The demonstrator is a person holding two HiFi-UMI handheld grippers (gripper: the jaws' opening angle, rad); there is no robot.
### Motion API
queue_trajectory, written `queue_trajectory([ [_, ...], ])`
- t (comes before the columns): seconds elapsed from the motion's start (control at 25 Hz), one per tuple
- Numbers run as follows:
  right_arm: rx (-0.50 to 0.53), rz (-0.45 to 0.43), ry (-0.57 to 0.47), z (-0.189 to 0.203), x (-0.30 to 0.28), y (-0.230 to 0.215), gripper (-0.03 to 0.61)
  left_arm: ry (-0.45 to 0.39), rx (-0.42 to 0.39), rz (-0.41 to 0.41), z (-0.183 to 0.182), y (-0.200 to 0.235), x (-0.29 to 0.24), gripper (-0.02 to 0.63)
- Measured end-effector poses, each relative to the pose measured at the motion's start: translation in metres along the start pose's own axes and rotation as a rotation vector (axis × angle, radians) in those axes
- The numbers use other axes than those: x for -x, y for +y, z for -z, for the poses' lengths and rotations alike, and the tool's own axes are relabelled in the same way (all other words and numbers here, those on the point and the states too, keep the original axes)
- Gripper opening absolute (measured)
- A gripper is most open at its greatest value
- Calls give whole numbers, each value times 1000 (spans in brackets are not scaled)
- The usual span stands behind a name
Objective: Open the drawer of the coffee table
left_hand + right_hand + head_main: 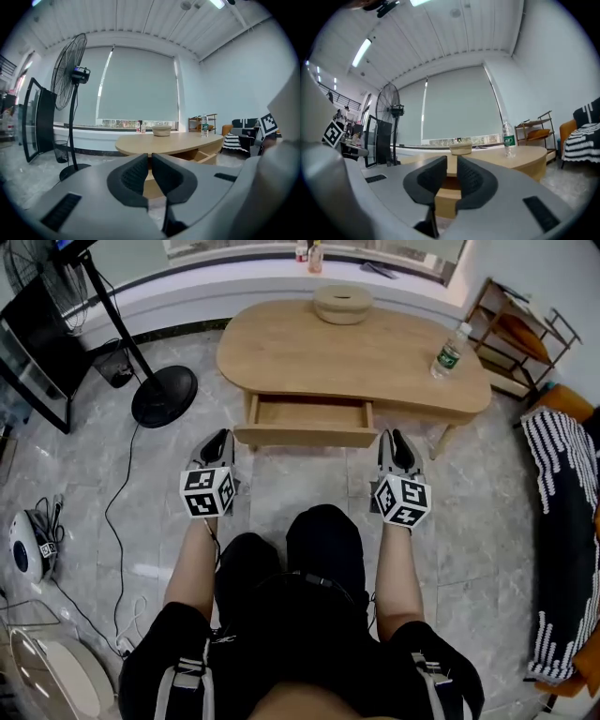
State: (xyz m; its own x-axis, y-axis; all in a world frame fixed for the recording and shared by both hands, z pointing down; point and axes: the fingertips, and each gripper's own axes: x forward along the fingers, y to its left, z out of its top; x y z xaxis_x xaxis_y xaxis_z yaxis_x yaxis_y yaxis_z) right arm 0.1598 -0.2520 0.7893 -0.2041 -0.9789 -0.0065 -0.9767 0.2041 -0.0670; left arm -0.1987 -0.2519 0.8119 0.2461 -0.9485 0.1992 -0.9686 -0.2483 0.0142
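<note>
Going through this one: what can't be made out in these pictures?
- Rear of the drawer: head view, under the tabletop.
- Front of the drawer, any handle: gripper views, largely behind the left claw and the right claw.
- Label print on the bottle: too small in all views.
- The windowsill bottles: head view, cut off by the top edge.

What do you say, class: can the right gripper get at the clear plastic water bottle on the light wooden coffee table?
Probably yes. The right gripper hangs empty by the open wooden drawer; the bottle stands alone on the table, nothing between them. Its narrowly parted jaws would need widening.
</note>
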Motion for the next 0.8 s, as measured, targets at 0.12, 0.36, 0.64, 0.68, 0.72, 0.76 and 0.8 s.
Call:
queue_trajectory([
  [0.12,15,-20,-42,-31,8,22,15,-19,-36,16,-21,-24,11,34],
  [0.36,2,-73,-69,-43,-3,48,14,-9,-104,73,-23,-58,-1,32],
  [0.64,20,-126,-37,-63,-84,39,14,-51,-64,112,-84,-72,-69,25],
  [0.68,19,-136,-29,-83,-97,38,14,-52,-57,123,-108,-74,-78,25],
  [0.72,22,-145,-19,-108,-109,39,14,-47,-55,132,-136,-77,-85,21],
  [0.76,27,-152,-11,-138,-120,40,14,-41,-58,139,-168,-80,-91,21],
  [0.8,32,-158,-3,-171,-130,40,14,-35,-60,142,-204,-82,-96,21],
])
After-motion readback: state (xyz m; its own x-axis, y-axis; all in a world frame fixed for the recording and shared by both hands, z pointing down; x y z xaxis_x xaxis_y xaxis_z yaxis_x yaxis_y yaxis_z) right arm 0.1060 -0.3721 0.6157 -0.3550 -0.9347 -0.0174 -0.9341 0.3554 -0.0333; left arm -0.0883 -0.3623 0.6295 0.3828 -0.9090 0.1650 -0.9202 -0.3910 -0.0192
